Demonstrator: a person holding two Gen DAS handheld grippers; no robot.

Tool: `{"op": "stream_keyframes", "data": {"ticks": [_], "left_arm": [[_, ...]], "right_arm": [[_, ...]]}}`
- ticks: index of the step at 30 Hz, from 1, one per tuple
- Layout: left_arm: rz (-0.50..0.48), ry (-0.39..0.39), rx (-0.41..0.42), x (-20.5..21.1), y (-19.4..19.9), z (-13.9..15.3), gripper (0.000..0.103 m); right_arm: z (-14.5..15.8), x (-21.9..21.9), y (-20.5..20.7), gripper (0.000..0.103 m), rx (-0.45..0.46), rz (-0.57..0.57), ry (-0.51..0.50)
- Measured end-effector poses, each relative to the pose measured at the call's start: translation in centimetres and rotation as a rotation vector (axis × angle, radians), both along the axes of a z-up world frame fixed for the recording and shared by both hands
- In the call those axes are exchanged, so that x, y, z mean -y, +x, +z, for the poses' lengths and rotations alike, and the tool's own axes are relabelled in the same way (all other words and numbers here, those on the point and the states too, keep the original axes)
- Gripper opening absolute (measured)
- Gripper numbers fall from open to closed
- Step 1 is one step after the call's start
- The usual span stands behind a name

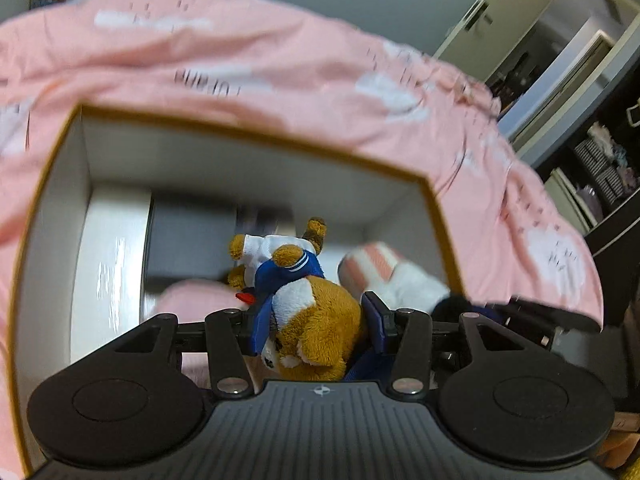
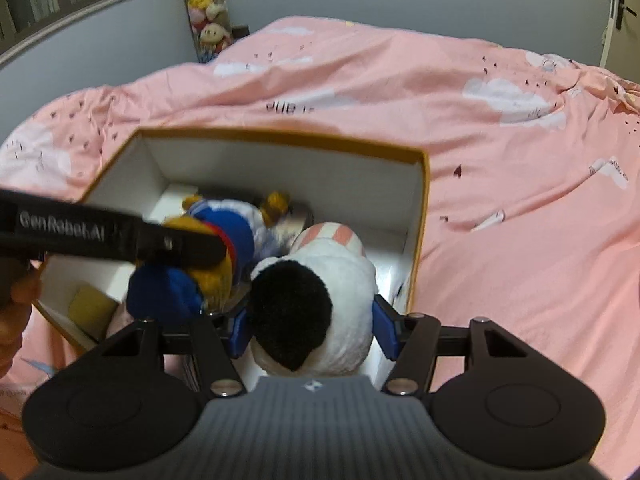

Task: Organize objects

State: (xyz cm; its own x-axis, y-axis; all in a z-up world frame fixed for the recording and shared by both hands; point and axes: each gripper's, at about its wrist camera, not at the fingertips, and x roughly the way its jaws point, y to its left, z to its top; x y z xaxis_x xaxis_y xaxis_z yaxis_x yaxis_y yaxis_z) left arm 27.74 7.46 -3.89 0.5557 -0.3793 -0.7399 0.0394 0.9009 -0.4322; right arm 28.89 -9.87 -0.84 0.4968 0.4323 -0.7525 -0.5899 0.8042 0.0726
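Both grippers are lowering toys into the white-lined, tan-rimmed cardboard box [image 2: 420, 208]. Left gripper [image 1: 316, 322] fingers are clamping the brown plush dog in blue sailor outfit [image 1: 312, 320]; right gripper [image 2: 314, 334] fingers are clamping the white plush with black patch [image 2: 320, 304]. Advisable: seat each toy on the box floor before letting go.

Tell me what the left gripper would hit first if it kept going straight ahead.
Likely the box floor or the flat dark item lying there. The left gripper, holding the brown dog plush, points down into the box. Depth is unclear.
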Motion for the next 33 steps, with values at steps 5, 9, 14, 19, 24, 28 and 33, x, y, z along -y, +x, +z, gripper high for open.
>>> {"op": "stream_keyframes", "data": {"ticks": [5,9,14,19,24,28,33], "left_arm": [[-0.047,0.005,-0.038,0.5,-0.6,-1.2,0.054],[-0.071,0.02,-0.044,0.9,-0.8,-1.9,0.054],[-0.124,0.046,-0.041,1.8,-1.1,-2.2,0.055],[-0.154,0.052,-0.037,1.9,-1.0,-2.3,0.058],[-0.172,0.049,-0.015,1.5,-1.7,-1.2,0.066],[-0.177,0.035,0.017,1.3,-2.4,0.0,0.061],[-0.151,0.041,-0.022,2.2,-2.2,-0.6,0.056]], "right_arm": [[-0.5,-0.3,0.0,0.062,-0.06,0.027,-0.031],[-0.7,-0.8,-0.5,0.063,-0.061,0.072,-0.088],[-0.9,-1.3,-0.7,0.064,-0.065,0.118,-0.151],[-0.6,-1.3,-0.8,0.065,-0.094,0.171,-0.187],[0.4,-0.9,-0.9,0.067,-0.086,0.189,-0.208],[1.0,-0.3,-0.4,0.058,-0.092,0.201,-0.201],[0.7,-0.3,0.2,0.042,-0.093,0.214,-0.227]]}}
